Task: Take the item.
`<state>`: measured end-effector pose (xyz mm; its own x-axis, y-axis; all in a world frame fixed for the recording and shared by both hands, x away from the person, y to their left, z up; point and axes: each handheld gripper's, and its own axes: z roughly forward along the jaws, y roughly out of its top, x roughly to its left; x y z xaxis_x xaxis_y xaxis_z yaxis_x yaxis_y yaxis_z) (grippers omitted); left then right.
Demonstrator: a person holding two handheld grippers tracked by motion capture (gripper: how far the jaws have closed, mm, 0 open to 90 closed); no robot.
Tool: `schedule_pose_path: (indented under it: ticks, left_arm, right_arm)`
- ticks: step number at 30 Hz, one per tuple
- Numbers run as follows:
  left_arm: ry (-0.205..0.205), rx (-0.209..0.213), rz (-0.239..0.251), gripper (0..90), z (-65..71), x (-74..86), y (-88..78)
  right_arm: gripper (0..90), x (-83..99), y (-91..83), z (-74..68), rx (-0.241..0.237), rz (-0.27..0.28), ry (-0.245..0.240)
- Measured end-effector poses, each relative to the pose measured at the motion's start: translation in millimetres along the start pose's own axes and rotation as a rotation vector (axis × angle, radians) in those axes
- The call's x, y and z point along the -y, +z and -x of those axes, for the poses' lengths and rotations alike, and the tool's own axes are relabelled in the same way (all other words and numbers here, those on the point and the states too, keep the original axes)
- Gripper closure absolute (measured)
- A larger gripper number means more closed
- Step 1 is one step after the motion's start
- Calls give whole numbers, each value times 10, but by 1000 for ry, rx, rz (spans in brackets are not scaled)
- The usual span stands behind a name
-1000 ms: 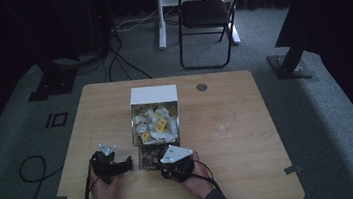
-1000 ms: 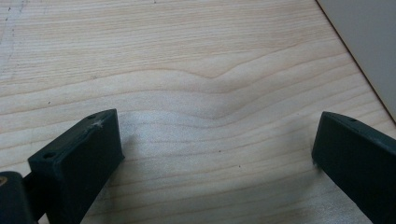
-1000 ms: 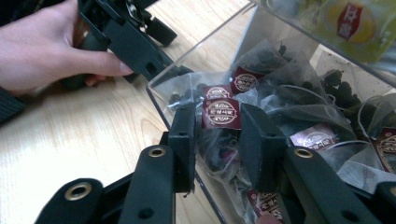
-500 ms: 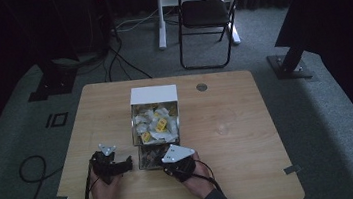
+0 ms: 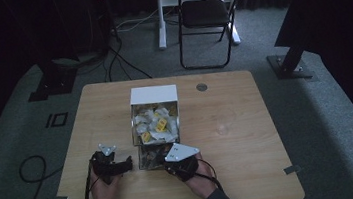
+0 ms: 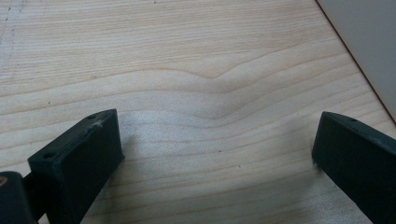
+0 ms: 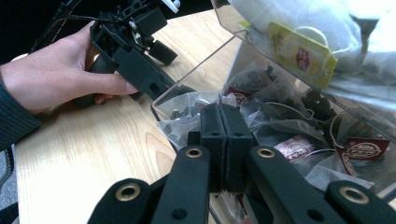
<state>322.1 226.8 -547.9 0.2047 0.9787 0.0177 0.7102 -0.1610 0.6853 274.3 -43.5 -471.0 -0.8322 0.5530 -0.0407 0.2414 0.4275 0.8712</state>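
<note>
Two tools, right tool closed among tea bags

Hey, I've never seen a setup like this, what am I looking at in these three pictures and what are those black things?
A person sits at a wooden table and holds a tool in each hand: a hand-held gripper with two black jaws. One picture looks down from above the person. The other two come from small cameras riding on each tool.

In the middle stands a clear box of tea bags: pale ones with yellow tags above, dark ones with red tags in the open bottom tray.

The left hand-held gripper rests beside the box, jaws wide open over bare wood, holding nothing.

The right hand-held gripper has just closed its jaws at the tray's front, pads together among the dark tea bags. A bit of bag seems pinched below them, but I cannot tell for sure.
</note>
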Motion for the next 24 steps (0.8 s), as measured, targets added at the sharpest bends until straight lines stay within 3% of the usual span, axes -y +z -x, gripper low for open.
schedule_pose_path:
  ticks: [24]
  left_arm:
    - [0, 0, 0, 20, 0, 0, 0]
  right_arm:
    - [897, -11, -217, 16, 26, 31, -11]
